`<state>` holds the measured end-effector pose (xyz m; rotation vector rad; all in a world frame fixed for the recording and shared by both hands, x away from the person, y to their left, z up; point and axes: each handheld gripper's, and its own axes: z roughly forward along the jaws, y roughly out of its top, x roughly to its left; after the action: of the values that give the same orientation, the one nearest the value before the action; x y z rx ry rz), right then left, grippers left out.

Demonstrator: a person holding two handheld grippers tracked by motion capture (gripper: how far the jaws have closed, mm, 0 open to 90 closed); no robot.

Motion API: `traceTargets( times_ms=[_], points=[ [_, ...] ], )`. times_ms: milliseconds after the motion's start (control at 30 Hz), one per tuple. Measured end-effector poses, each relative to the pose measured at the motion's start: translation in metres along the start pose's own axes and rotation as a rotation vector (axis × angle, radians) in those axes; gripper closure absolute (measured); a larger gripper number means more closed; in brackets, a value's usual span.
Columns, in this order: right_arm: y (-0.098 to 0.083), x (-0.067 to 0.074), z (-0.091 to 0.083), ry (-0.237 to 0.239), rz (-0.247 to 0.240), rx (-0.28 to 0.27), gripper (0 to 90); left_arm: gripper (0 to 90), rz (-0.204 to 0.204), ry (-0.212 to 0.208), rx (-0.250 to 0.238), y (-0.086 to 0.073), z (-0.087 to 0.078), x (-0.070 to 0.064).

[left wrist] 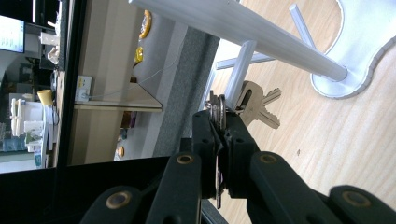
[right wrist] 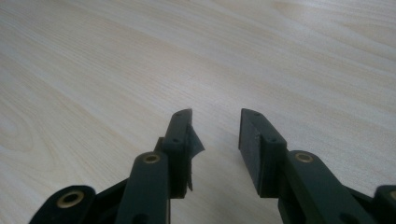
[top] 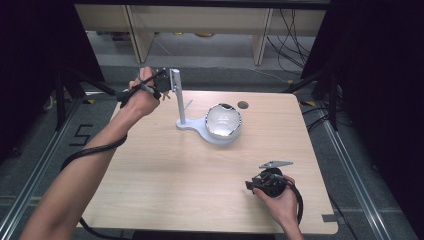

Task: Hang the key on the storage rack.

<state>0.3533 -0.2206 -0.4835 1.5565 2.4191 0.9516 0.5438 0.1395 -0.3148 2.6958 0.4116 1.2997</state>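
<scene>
High view: my left tool [top: 161, 85] stood at the counter's [top: 165, 175] 11 o'clock corner, beside the top of the white stand's [top: 176, 95] post. Left gripper view: its jaws were clamped on a key ring with keys [left wrist: 254, 107] hanging just beside a thin peg [left wrist: 240, 74] branching off the post. I judged the step to be hooking the ring over that peg. A round mirror [top: 223, 121] lay on the stand's base at about 12 o'clock. My right tool [top: 260, 186] rested idle near 5 o'clock, jaws moderately apart and empty over bare wood. Risks, as I judged them: the ring could miss the peg and drop; a sideways push could tip the light stand, with no tool bracing it.
</scene>
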Motion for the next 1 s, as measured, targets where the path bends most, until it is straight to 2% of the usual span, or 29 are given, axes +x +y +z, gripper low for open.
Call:
traceTargets(
  times_ms=[33, 133, 167, 267, 333, 367, 433, 500, 567, 600, 700, 800, 833, 933, 967, 1000],
  points=[
    [0.0, -0.003, 0.003, -0.001, -0.042, -0.029, 65.2, 84.9, 0.011, 0.003, 0.007, 0.001, -0.001, 0.001],
    [0.0, -0.002, 0.003, -0.007, -0.036, -0.017, 65.1, 85.0, 0.01, 0.002, 0.003, 0.002, -0.003, 0.002],
    [-0.001, 0.0, 0.003, 0.0, -0.009, -0.002, 64.9, 85.0, 0.013, -0.002, -0.003, 0.003, -0.004, 0.003],
    [-0.002, 0.001, 0.005, -0.007, -0.02, -0.031, 64.9, 85.0, 0.022, 0.001, -0.011, 0.006, -0.004, 0.002],
    [-0.001, 0.001, 0.004, -0.006, -0.011, 0.009, 64.9, 85.0, 0.035, 0.004, -0.011, 0.008, -0.004, 0.002],
    [-0.001, 0.0, 0.003, 0.012, -0.011, 0.013, 64.9, 84.8, 0.031, 0.001, -0.015, 0.008, -0.004, 0.002],
    [-0.001, 0.0, 0.003, 0.001, -0.027, -0.009, 64.9, 84.0, 0.036, 0.0, -0.016, 0.009, -0.004, 0.002],
    [-0.001, 0.0, 0.003, -0.004, -0.01, 0.008, 64.8, 82.3, 0.035, -0.007, -0.025, 0.011, -0.005, 0.003],
    [-0.001, -0.001, 0.003, -0.002, -0.013, 0.008, 64.7, 80.8, 0.035, -0.004, -0.028, 0.012, -0.006, 0.003],
    [-0.001, -0.003, 0.004, 0.003, -0.051, -0.024, 64.6, 80.6, 0.035, 0.003, -0.03, 0.013, -0.006, 0.003],
    [-0.002, 0.001, 0.003, -0.005, -0.007, -0.03, 64.6, 78.4, 0.022, 0.016, -0.042, 0.014, -0.009, 0.005],
    [-0.002, -0.001, 0.003, 0.004, -0.019, -0.023, 64.5, 78.0, 0.011, 0.026, -0.048, 0.013, -0.01, 0.006],
    [-0.002, 0.001, 0.001, -0.002, 0.024, 0.006, 64.5, 78.0, 0.001, 0.026, -0.049, 0.011, -0.011, 0.006],
    [-0.002, 0.001, 0.001, 0.003, 0.022, 0.004, 64.4, 77.3, -0.019, 0.028, -0.043, 0.005, -0.012, 0.007],
    [-0.002, -0.002, 0.001, -0.006, -0.005, 0.002, 64.4, 77.1, -0.025, 0.03, -0.043, 0.003, -0.012, 0.007],
    [-0.002, -0.002, 0.001, -0.005, -0.005, 0.003, 64.4, 76.7, -0.029, 0.026, -0.037, 0.001, -0.013, 0.007]
  ],
)
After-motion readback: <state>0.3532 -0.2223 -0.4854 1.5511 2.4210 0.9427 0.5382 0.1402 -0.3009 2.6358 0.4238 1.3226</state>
